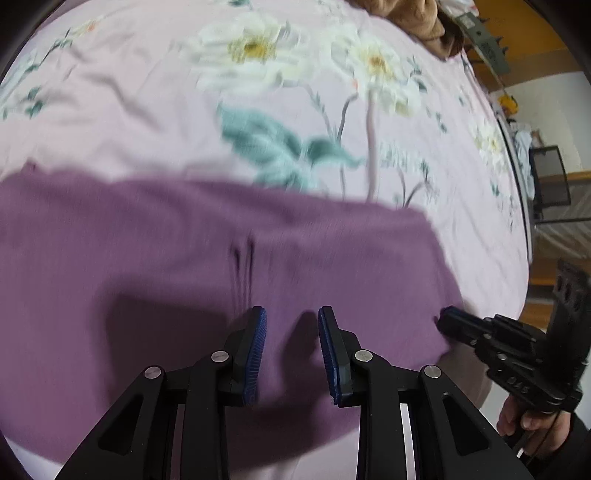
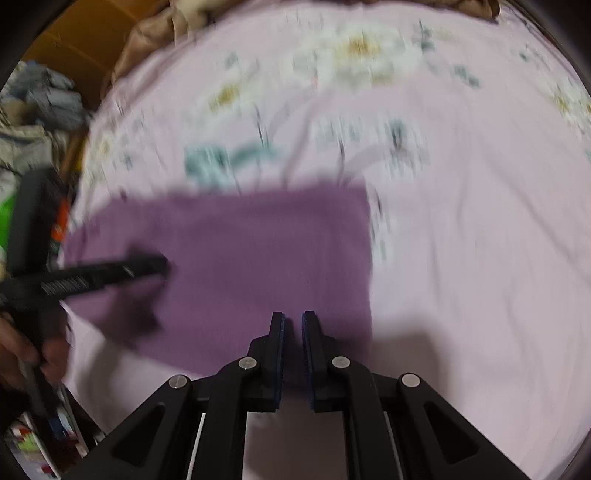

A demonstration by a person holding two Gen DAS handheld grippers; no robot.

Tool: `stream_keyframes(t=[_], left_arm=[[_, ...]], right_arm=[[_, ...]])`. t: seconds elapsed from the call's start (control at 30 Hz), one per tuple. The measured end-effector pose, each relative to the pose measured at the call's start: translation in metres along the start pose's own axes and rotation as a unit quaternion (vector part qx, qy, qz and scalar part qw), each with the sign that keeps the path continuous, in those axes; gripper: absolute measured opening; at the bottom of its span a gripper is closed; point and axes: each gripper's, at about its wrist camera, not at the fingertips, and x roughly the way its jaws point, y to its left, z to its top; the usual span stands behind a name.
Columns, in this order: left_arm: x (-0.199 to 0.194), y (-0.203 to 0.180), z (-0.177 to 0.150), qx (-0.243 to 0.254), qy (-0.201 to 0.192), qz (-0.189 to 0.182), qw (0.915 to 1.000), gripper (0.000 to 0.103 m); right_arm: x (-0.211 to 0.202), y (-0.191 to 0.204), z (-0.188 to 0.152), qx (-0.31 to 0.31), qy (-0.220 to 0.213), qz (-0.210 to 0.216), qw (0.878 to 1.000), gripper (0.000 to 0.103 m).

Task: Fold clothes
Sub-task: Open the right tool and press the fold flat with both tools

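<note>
A purple garment (image 1: 207, 266) lies folded flat on a pink floral bedsheet (image 1: 155, 110). My left gripper (image 1: 291, 321) hovers over its near middle, jaws open, with nothing between the blue pads. My right gripper (image 2: 293, 321) points down at the garment (image 2: 240, 251) near its right front corner, pads drawn almost together on the cloth. In the left wrist view the right gripper (image 1: 448, 321) touches the garment's right edge. The left gripper (image 2: 162, 262) shows at the left in the right wrist view, over the garment's left part. Both views are motion-blurred.
A brown cloth (image 1: 417, 22) lies at the bed's far edge. A pile of clothes (image 2: 44, 96) sits beyond the bed's left side. A black mesh frame (image 1: 550, 177) stands past the right edge. A person's hands (image 1: 528, 424) (image 2: 22, 343) hold the grippers.
</note>
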Motion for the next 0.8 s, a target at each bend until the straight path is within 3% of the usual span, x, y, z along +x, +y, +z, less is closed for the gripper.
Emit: stream_keyframes(t=[0.13, 0.27, 0.33, 0.4, 0.57, 0.8], left_arm=[[-0.003, 0.003, -0.019, 0.011, 0.005, 0.003, 0.9999, 0.030], [-0.007, 0.009, -0.022, 0.010, 0.011, -0.006, 0.9999, 0.030], [-0.008, 0.010, -0.019, 0.017, 0.016, -0.006, 0.9997, 0.030], [-0.012, 0.010, -0.016, 0.032, 0.017, -0.004, 0.9993, 0.030], [-0.022, 0.012, 0.003, 0.051, 0.000, -0.003, 0.9987, 0.030], [-0.003, 0.002, 0.038, 0.042, -0.016, -0.041, 0.9982, 0.030]], right_arm=[[-0.004, -0.002, -0.013, 0.027, -0.003, -0.003, 1.000, 0.007], [-0.013, 0.010, -0.010, 0.033, -0.025, -0.003, 0.999, 0.011], [-0.004, 0.012, -0.014, 0.046, -0.012, -0.012, 0.999, 0.011], [0.003, 0.010, -0.016, 0.070, -0.001, -0.030, 0.997, 0.008], [-0.012, 0.029, -0.012, 0.099, -0.060, -0.045, 0.992, 0.011], [0.009, 0.040, -0.002, 0.096, -0.041, -0.020, 0.994, 0.012]])
